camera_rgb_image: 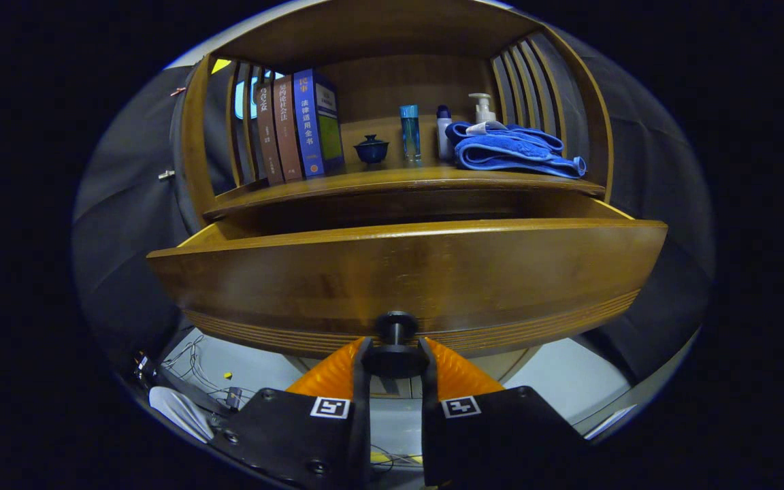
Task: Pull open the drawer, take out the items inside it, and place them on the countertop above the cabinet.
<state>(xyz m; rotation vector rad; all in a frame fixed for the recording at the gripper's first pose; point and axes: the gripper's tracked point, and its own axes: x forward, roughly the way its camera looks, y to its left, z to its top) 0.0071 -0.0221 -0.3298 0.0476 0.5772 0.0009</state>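
The wooden drawer of the cabinet stands pulled out towards me, its curved front panel close ahead. A round black knob on that panel sits between my two orange fingers, and my gripper is shut on it. The inside of the drawer is hidden behind its front panel, so its contents cannot be seen. Above the drawer runs the countertop of the cabinet.
On the countertop stand three books at the left, a small dark blue lidded cup, a blue bottle, a pump bottle and a folded blue towel at the right. Cables lie on the floor below.
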